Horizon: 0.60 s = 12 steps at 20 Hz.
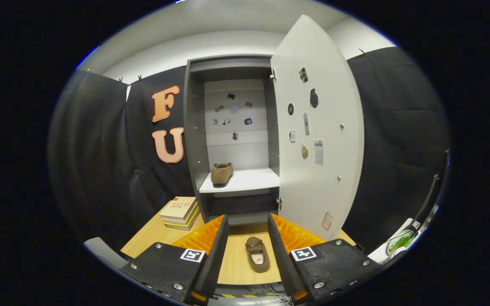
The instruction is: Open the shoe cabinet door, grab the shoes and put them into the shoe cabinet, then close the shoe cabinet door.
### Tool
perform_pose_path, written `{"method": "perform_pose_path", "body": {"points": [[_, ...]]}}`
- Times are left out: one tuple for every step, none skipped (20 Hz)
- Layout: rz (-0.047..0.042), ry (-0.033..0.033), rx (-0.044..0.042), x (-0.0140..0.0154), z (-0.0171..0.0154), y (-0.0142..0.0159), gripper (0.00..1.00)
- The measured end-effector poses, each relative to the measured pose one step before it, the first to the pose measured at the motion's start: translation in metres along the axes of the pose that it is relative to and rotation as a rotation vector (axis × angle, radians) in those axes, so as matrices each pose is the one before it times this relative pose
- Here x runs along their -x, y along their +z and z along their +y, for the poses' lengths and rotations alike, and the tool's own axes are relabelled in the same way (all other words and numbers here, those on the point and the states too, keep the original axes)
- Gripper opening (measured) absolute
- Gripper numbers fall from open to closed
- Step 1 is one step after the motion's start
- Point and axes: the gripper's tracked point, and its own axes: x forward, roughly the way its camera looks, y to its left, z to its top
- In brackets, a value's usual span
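Observation:
The grey shoe cabinet (196, 140) stands ahead with its white door (319, 127) swung wide open to the right. One brown shoe (221, 173) rests on the left part of the cabinet's white shelf (253, 180). A second brown shoe (257, 254) lies on the wooden table (236, 263), toe toward the cabinet. It sits low between my two fingers, touching neither. My gripper (248, 223) is open and holds nothing.
A stack of books (180, 212) lies on the table left of the cabinet's foot. Small stickers dot the door's inner face and the cabinet's back panel. Black cloth walls stand on both sides. White and green items (400, 244) sit at the far right.

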Motion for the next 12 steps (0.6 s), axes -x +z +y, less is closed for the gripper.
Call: {"method": "perform_pose_path", "body": {"points": [[0.00550,0.00762,0.00522,-0.00393,0.00922,-0.00559,0.63],[0.00442,0.00803,0.00270,-0.00321,0.00701,-0.00553,0.66],[0.00854,0.00835,-0.00108,-0.00402,0.00495,-0.00771,0.69],[0.01324,0.00590,-0.00408,-0.00435,0.00282,-0.00859,0.71],[0.01632,0.00308,-0.00400,-0.00801,0.00212,-0.01009,0.72],[0.01704,0.00563,-0.00308,-0.00709,0.00104,-0.00957,0.73],[0.01492,0.00807,-0.00029,-0.00976,0.00134,-0.00990,0.73],[0.01698,0.00770,0.00211,-0.00933,0.00022,-0.00991,0.73],[0.01875,0.01241,-0.00134,-0.00945,0.00067,-0.01135,0.73],[0.01154,0.01073,-0.00270,-0.00912,-0.00038,-0.00979,0.73],[0.01763,0.00997,-0.00175,-0.00996,-0.00085,-0.01076,0.74],[0.01373,0.01167,-0.00485,-0.00844,-0.00075,-0.01020,0.73]]}}
